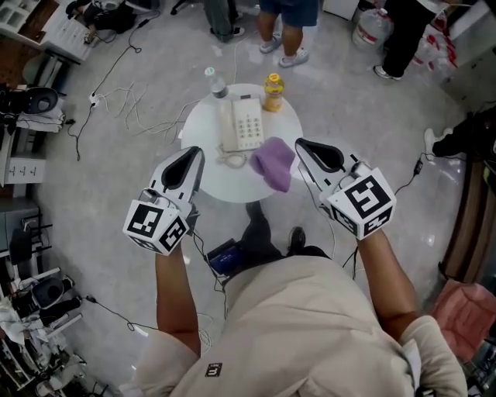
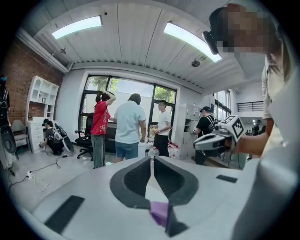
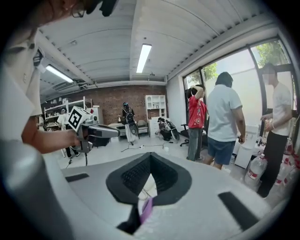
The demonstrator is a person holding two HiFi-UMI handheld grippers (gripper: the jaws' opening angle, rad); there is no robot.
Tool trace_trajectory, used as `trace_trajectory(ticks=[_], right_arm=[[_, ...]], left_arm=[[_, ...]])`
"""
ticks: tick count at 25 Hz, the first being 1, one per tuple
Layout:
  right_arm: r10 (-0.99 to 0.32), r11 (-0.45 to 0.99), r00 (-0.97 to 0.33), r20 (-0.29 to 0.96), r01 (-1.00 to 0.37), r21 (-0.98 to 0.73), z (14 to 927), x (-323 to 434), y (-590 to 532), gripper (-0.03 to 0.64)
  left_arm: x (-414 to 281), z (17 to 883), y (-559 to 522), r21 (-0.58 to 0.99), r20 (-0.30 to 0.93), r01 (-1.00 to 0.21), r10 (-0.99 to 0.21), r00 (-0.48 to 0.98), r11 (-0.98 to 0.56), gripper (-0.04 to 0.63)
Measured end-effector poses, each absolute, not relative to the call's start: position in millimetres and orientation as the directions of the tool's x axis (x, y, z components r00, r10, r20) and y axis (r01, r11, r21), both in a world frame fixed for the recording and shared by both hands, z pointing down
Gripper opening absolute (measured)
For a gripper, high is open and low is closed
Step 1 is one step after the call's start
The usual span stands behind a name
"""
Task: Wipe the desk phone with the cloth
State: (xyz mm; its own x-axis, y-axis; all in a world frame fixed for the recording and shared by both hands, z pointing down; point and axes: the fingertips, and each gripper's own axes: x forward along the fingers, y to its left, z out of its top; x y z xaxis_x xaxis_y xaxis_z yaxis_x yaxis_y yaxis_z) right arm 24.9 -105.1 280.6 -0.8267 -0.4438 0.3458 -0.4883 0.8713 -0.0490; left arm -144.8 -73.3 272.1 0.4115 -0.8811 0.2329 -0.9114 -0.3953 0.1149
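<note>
- Above the round worktop (image 1: 203, 177), left gripper (image 1: 197, 152) and right gripper (image 1: 300, 144) hang clear, jaws closed on nothing.
- Desk phone (image 1: 242, 124) lies flat at worktop centre.
- Cloth (image 1: 273, 161) lies bunched against it: either awaiting pickup or set down after wiping.

Bystanders (image 1: 288, 23) along the head view's top edge are cut off at the waist, so it's legs and shoes only. The markings on the desk phone (image 1: 242, 124) keys are too small to read, and so is the yellow bottle (image 1: 272, 91) label. In the left gripper view, the left gripper (image 2: 152, 159) blocks almost everything below, with just a purple scrap of cloth (image 2: 159, 213) peeking through. It's the same past the right gripper (image 3: 150, 157): a cloth sliver, a bit of coiled cord (image 3: 144, 193), and the rest is hidden.
</note>
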Motion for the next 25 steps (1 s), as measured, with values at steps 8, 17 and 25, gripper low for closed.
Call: trace_trajectory(ticks=[8,17,25], right_arm=[[-0.406,0.906,-0.868,0.285,-0.423,0.003,213.8,48.2,-67.4,-0.009],[-0.377,0.925,-0.889,0.26,-0.378,0.047,190.8,61.1,-44.7,-0.009],[-0.384,0.922,-0.887,0.257,-0.381,0.066,174.4,81.0,-16.8,-0.008]], left_arm=[[-117.4,225.3,-33.7,-0.223,0.245,-0.894,-0.91,0.333,-0.387,0.025],[-91.5,194.8,-8.7,-0.229,0.231,-0.913,-0.93,0.285,-0.336,0.025],[-74.1,184.1,26.1,-0.225,0.175,-0.915,-0.937,0.301,-0.336,0.025]])
